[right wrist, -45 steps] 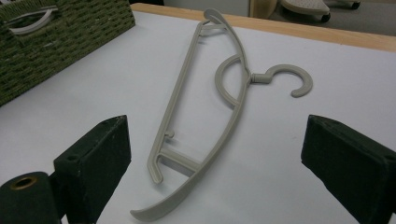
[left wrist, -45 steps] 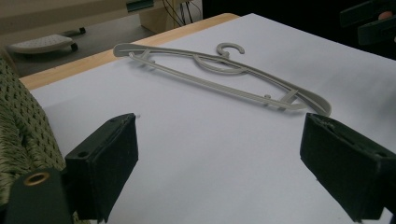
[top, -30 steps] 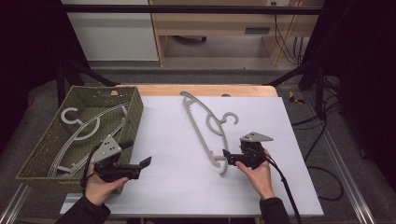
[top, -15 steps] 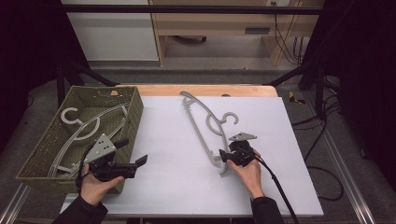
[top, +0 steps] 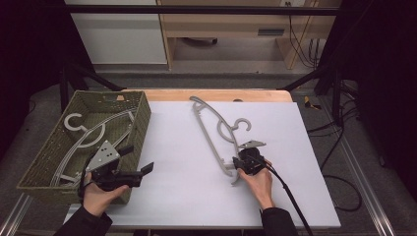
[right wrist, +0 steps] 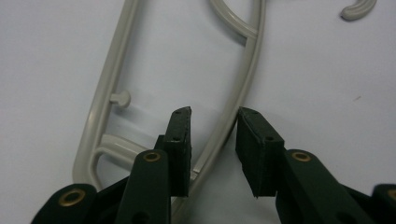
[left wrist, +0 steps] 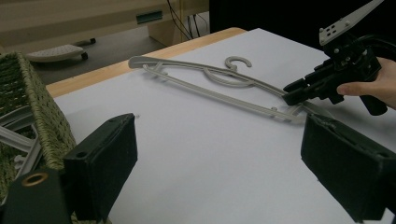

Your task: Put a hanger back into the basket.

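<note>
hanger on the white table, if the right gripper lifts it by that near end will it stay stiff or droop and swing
The hanger looks like thin moulded plastic, so probably light and fairly stiff. The right gripper straddles one slim bar near its end, jaws apart, so the long far side would likely sag and pivot. The smooth bar may slip in the pads.

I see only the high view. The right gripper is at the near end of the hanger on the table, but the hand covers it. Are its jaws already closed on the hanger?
Observer: Not yet. In the right gripper view the right gripper has its jaws apart, one on each side of a bar of the hanger.
Operator: And do the pads touch that bar?
Observer: A gap shows between the bar and the pad on the right side. For the other pad I cannot tell.
Operator: Is the left gripper holding something?
Observer: No. The left gripper is wide open, with bare white table between its jaws.
</note>
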